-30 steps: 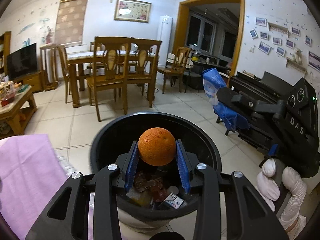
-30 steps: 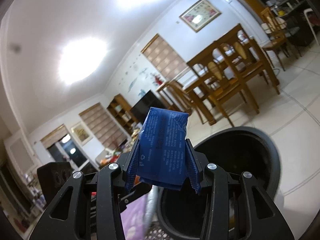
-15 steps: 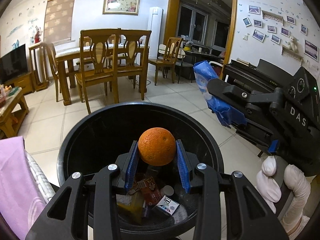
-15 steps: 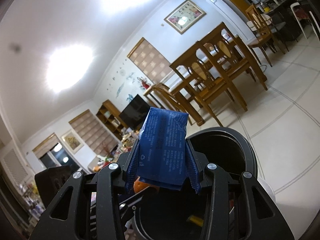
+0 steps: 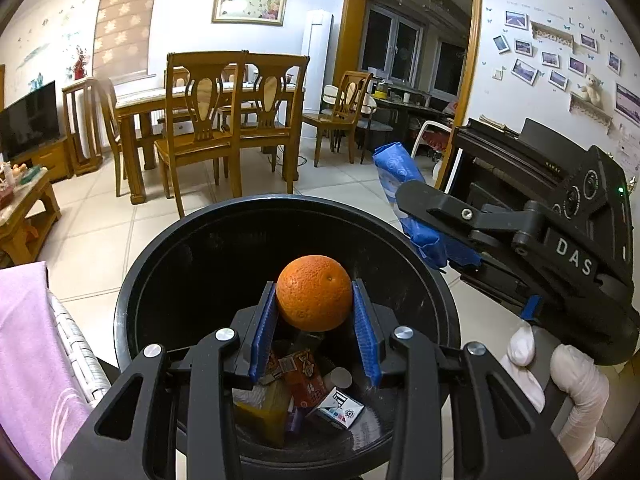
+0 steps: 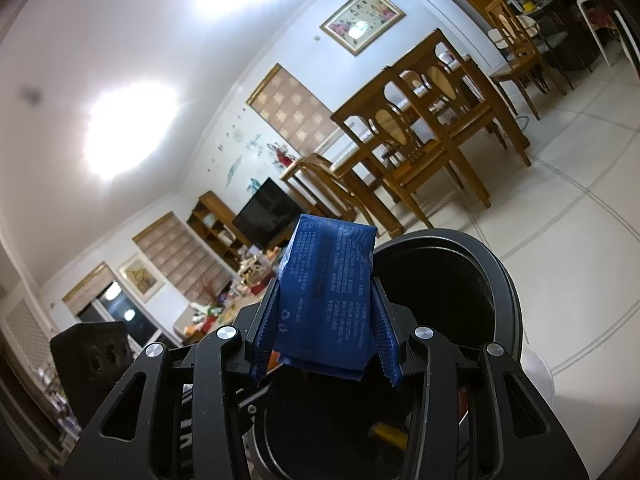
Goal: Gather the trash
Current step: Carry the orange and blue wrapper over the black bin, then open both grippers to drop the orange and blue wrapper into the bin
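Fruit and wrapper hang ready to drop: the left gripper (image 5: 314, 322) pinches an orange (image 5: 314, 293) over the open black bin (image 5: 224, 216), while the right gripper (image 6: 325, 330), above the rim, clamps a blue packet (image 6: 328, 292).

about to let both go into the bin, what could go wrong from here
1. The blue packet in the right gripper hangs near the rim of the black bin; released there, it might land on the floor.
2. The orange in the left gripper sits above the opening, but could bounce off the cartons below.
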`<action>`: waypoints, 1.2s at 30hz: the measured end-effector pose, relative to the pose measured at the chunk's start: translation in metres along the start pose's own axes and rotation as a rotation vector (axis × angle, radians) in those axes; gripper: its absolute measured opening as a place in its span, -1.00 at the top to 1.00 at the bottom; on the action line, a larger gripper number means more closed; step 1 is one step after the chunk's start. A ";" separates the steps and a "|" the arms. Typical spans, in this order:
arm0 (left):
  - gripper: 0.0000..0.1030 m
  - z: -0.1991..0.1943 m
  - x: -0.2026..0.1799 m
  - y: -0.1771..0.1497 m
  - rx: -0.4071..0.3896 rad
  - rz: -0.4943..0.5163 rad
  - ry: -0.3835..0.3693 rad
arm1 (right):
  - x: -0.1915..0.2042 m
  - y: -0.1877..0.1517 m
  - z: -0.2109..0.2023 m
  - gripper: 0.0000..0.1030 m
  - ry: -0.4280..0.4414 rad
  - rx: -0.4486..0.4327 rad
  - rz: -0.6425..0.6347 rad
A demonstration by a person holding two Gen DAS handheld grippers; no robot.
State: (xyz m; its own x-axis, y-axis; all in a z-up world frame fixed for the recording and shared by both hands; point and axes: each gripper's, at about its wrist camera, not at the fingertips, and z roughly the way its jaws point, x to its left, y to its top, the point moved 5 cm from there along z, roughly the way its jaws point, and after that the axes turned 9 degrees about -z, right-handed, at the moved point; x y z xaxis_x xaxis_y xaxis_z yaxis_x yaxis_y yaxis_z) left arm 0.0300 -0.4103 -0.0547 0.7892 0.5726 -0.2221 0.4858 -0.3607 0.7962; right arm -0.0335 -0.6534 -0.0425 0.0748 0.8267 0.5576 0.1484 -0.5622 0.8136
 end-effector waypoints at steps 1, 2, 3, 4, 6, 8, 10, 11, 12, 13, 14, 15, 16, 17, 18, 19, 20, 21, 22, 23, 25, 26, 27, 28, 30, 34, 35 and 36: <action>0.27 0.000 0.001 0.001 0.001 -0.002 0.000 | -0.003 0.002 0.001 0.14 0.000 0.001 0.003; 0.27 0.001 0.001 0.002 0.001 -0.003 0.001 | -0.004 0.001 0.003 0.14 -0.002 0.002 0.006; 0.27 0.001 0.001 0.002 0.002 -0.005 0.003 | -0.004 0.000 0.003 0.14 -0.002 0.004 0.008; 0.26 0.002 0.001 0.002 0.003 -0.005 0.004 | -0.004 -0.001 0.003 0.11 -0.001 0.006 0.010; 0.26 0.003 0.001 0.002 0.010 -0.006 0.005 | -0.005 -0.002 0.004 0.11 0.000 0.009 0.014; 0.26 0.005 0.001 0.001 0.016 -0.006 0.004 | -0.003 -0.004 0.006 0.08 0.004 0.015 0.016; 0.26 0.006 0.000 0.000 0.019 -0.003 0.008 | -0.005 -0.005 0.008 -0.02 0.004 0.019 0.021; 0.26 0.006 0.000 0.000 0.020 -0.003 0.008 | -0.003 -0.006 0.007 -0.10 0.005 0.020 0.025; 0.25 0.006 0.000 -0.001 0.021 -0.003 0.009 | -0.004 -0.006 0.008 -0.15 0.008 0.022 0.032; 0.24 0.006 0.000 0.000 0.020 -0.003 0.013 | -0.003 -0.007 0.007 -0.23 0.010 0.022 0.034; 0.10 0.006 0.000 0.001 0.015 -0.002 0.015 | -0.003 -0.007 0.008 -0.30 0.011 0.020 0.035; -0.05 0.005 0.000 0.002 0.009 -0.002 0.018 | -0.002 -0.008 0.007 -0.31 0.011 0.015 0.036; -0.35 0.003 0.000 0.002 -0.005 0.000 0.026 | -0.002 -0.008 0.006 -0.32 0.010 0.013 0.035; -0.51 0.001 -0.001 0.003 -0.018 0.003 0.035 | -0.001 -0.008 0.006 -0.34 0.010 0.011 0.035; -0.52 0.000 -0.001 0.004 -0.030 0.008 0.041 | -0.002 -0.007 0.005 -0.36 0.009 0.008 0.036; -0.52 -0.001 -0.002 0.004 -0.034 0.014 0.043 | -0.002 -0.008 0.005 -0.42 0.007 0.005 0.039; -0.58 0.000 -0.002 0.004 -0.030 0.015 0.044 | -0.003 -0.008 0.005 -0.45 0.006 0.001 0.045; -0.64 0.001 -0.002 0.004 -0.025 0.013 0.048 | -0.005 -0.009 0.005 -0.47 0.006 -0.002 0.051; -0.72 0.001 -0.002 0.003 -0.025 0.012 0.051 | -0.006 -0.009 0.005 -0.51 0.005 -0.003 0.057; -0.72 0.001 -0.002 0.004 -0.027 0.013 0.052 | -0.007 -0.009 0.005 -0.54 0.002 -0.005 0.061; -0.74 0.001 -0.002 0.004 -0.030 0.014 0.052 | -0.009 -0.010 0.005 -0.60 -0.001 -0.007 0.070; -0.83 0.001 -0.001 0.004 -0.029 0.013 0.053 | -0.009 -0.011 0.005 -0.66 -0.003 -0.008 0.075; -0.88 0.001 -0.001 0.003 -0.028 0.012 0.054 | -0.009 -0.011 0.003 -0.70 -0.005 -0.008 0.079; -0.89 0.001 -0.001 0.003 -0.029 0.012 0.058 | -0.010 -0.012 0.004 -0.77 -0.007 -0.007 0.090; -0.89 0.002 -0.002 0.002 -0.024 0.016 0.064 | -0.012 -0.013 0.005 -0.90 0.001 -0.002 0.119; -0.89 0.004 0.000 0.001 -0.012 0.012 0.072 | -0.011 -0.016 0.011 -0.90 0.011 0.054 0.158; -0.89 0.003 0.000 0.001 -0.013 0.010 0.073 | -0.011 -0.016 0.012 -0.90 0.007 0.064 0.167; -0.89 0.002 0.001 0.001 -0.014 0.008 0.073 | -0.010 -0.017 0.012 -0.90 0.002 0.069 0.174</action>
State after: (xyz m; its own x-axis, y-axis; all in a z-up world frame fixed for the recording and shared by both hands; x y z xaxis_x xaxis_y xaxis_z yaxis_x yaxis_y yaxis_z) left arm 0.0321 -0.4119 -0.0554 0.7633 0.6220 -0.1745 0.4738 -0.3554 0.8057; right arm -0.0246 -0.6517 -0.0634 0.1033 0.7171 0.6893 0.2006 -0.6937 0.6917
